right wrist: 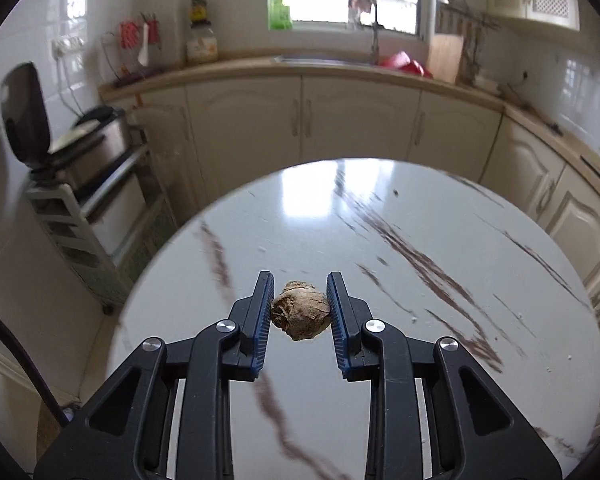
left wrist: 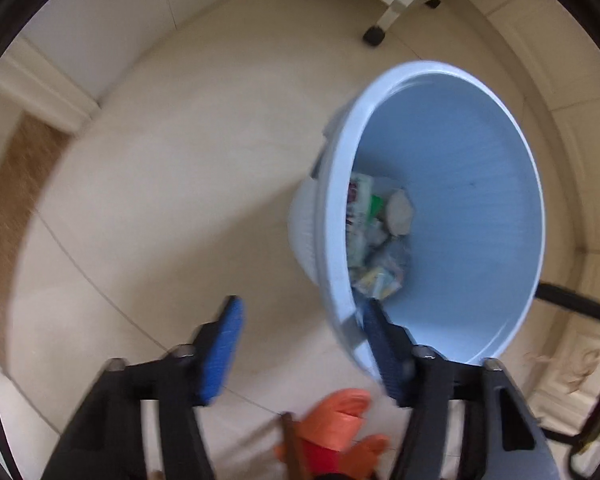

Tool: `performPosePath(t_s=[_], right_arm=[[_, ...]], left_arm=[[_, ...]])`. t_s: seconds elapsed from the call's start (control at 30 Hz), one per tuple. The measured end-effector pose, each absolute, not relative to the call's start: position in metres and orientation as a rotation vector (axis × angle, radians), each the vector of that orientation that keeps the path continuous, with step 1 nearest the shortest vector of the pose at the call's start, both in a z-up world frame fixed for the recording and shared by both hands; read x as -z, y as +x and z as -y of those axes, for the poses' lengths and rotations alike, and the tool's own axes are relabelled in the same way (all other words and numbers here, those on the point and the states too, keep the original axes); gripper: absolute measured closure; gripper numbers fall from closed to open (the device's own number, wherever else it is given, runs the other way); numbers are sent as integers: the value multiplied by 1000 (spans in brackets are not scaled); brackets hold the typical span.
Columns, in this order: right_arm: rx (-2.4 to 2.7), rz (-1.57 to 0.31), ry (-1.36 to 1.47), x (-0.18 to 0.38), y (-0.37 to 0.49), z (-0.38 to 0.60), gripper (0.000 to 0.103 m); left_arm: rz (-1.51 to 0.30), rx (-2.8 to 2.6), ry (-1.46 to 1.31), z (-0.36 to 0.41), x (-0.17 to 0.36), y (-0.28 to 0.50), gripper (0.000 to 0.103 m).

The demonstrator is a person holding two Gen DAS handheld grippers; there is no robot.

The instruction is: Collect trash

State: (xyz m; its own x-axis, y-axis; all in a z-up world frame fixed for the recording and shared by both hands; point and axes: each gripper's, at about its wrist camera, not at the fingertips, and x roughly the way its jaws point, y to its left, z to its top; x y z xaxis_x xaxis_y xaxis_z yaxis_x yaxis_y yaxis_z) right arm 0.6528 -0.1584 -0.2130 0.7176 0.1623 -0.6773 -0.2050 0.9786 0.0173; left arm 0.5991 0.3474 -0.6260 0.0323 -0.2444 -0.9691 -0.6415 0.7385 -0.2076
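Note:
A light blue waste bin (left wrist: 480, 200) stands on the tiled floor, seen from above in the left wrist view. Several wrappers and a crumpled paper ball (left wrist: 376, 240) lie at its bottom. My left gripper (left wrist: 300, 302) points down at the bin's near rim. Its blue pads stand wide apart, the right one (left wrist: 384, 344) over the bin's inside, the left one over the floor, and neither presses on anything. In the right wrist view my right gripper (right wrist: 300, 280) is shut on a brown wrinkled lump (right wrist: 300, 314), held above the round marble table (right wrist: 420, 260).
A blurred orange and red thing (left wrist: 340, 412) lies on the floor just below the left gripper. A white furniture leg with a black foot (left wrist: 374, 36) stands beyond the bin. Cream cabinets (right wrist: 340, 120) and a rack with a cooker (right wrist: 84, 140) surround the table.

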Motion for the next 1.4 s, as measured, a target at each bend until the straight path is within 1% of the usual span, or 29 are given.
performPosePath(t_s=[0.03,0.07,0.1,0.27,0.33,0.43,0.5,0.6,0.67,0.77,0.83,0.97,1.03,1.07,1.1,1.13,1.17,1.2,1.23,1.3,1.37,1.4], right_arm=[[-202,-725,-56,211,649,155,77],[-215,-714,-43,209,646,152,77],[-228,-716,-37,207,645,148,77],[-337,-637,-68,189,614,98,77],[-411,-616,-75,186,598,69,77],[-545,-624,-77,192,578,20,77],[-615,-643,-89,207,568,-12,77],[-705,-732,-106,251,560,-57,77],[-762,-809,-151,290,557,-89,77],[-825,-923,-204,351,555,-128,77],[-865,-1030,-230,396,555,-151,77],[-892,-1104,-242,440,557,-173,77],[-902,-1138,-218,450,559,-177,76],[-903,-1142,-207,452,558,-173,76],[-907,-1134,-200,451,557,-172,69],[-911,-1126,-194,448,553,-169,65],[-909,-1116,-188,444,553,-165,56],[-910,-1102,-182,441,548,-167,49],[-910,-1090,-180,437,547,-166,46],[-896,-1060,-192,422,542,-161,45],[-887,-1026,-191,405,534,-154,41],[-882,-996,-195,395,529,-151,41]], left_arm=[[-1551,-342,-754,-347,630,606,63],[-1553,-331,-752,-347,633,610,76],[-1544,-307,-757,-344,634,617,85],[-1546,-314,-747,-349,637,634,86],[-1535,-314,-751,-346,637,627,86],[-1527,-320,-757,-352,640,625,87],[-1528,-327,-753,-353,642,617,88],[-1538,-344,-736,-348,642,611,89],[-1539,-344,-749,-349,642,603,89],[-1550,-348,-719,-338,641,613,88],[-1540,-351,-733,-342,642,615,88],[-1524,-344,-767,-346,645,610,88],[-1517,-342,-779,-349,647,611,87],[-1501,-345,-793,-351,645,610,82],[-1470,-338,-820,-355,642,610,77],[-1441,-329,-837,-355,642,610,61],[-1420,-335,-835,-359,637,608,47],[-1403,-348,-820,-360,635,605,45],[-1393,-364,-791,-362,630,606,44],[-1383,-367,-775,-363,628,599,44],[-1356,-383,-765,-367,614,593,44],[-1337,-394,-753,-368,604,590,44]])
